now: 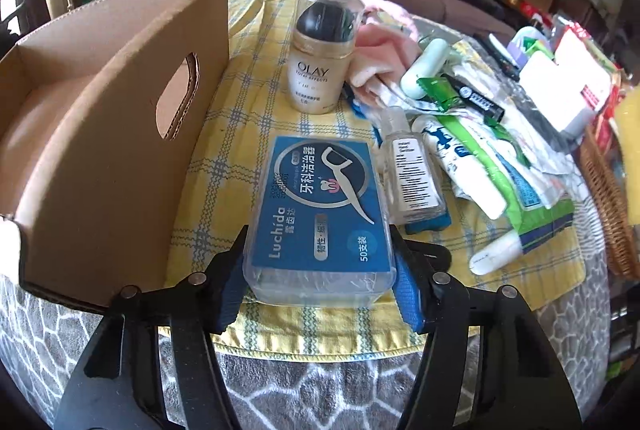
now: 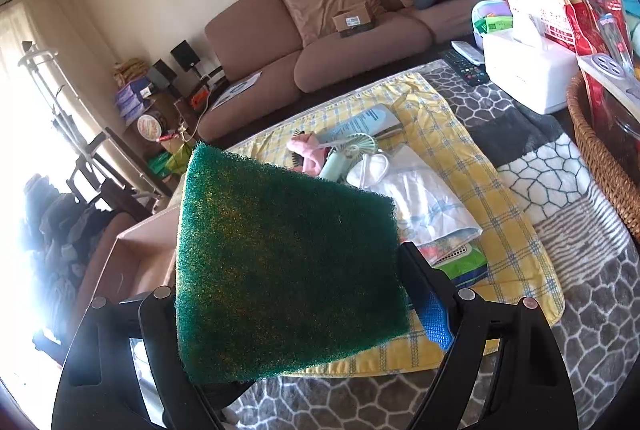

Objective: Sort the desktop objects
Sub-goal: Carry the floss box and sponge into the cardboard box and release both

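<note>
My left gripper (image 1: 320,278) is shut on a blue Luchida floss-pick box (image 1: 320,218), which rests on the yellow checked cloth (image 1: 248,86). An open cardboard box (image 1: 100,134) stands just to its left. An Olay jar (image 1: 320,58) stands upright behind it, and a clear sanitizer bottle (image 1: 412,170) lies to its right. My right gripper (image 2: 292,314) is shut on a green scouring sponge (image 2: 288,262) and holds it in the air above the table's near left part, over a box (image 2: 136,270) seen dimly behind it.
A heap of toiletries, tubes (image 1: 464,166) and packets lies right of the floss box. A pink cloth (image 1: 380,50), a small fan (image 2: 356,146) and white pouches (image 2: 424,202) lie on the cloth. A wicker basket (image 2: 600,158) and a white tissue box (image 2: 528,70) stand at the right.
</note>
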The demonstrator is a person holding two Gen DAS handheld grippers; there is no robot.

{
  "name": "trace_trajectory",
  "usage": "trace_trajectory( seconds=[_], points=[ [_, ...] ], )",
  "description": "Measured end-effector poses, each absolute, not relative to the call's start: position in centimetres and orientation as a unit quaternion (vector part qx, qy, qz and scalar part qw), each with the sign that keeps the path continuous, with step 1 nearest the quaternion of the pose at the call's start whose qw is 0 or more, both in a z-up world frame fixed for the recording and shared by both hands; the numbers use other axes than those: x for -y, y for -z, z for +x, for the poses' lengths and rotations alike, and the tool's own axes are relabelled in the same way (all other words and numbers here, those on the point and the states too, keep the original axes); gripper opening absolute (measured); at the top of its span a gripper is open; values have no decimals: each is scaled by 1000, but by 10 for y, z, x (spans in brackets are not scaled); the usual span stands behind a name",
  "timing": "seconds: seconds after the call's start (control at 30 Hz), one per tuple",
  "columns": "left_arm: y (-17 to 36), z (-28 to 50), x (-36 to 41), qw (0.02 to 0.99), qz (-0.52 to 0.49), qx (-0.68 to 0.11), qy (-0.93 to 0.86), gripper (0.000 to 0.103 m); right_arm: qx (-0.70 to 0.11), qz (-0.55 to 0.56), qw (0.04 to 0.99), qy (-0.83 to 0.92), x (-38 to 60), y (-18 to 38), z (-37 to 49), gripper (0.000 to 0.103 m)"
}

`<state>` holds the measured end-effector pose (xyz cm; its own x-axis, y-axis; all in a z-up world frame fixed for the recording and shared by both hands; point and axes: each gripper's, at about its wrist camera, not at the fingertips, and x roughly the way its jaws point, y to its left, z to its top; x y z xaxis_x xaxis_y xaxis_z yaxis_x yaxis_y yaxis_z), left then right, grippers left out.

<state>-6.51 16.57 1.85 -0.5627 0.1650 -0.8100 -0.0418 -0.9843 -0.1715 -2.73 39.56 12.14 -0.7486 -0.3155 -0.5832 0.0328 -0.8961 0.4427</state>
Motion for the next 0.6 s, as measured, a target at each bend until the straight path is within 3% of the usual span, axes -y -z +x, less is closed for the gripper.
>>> trace_trajectory(
  seconds=[0.33,0.6],
  points=[
    [-107,-47,-133,163,-416,65,-892,57,187,329,125,917,-374,-133,-26,85],
    [-194,-59,-15,168,-383,85,-904,57,132,324,181,919,-309,-152,-22,85]
  ],
)
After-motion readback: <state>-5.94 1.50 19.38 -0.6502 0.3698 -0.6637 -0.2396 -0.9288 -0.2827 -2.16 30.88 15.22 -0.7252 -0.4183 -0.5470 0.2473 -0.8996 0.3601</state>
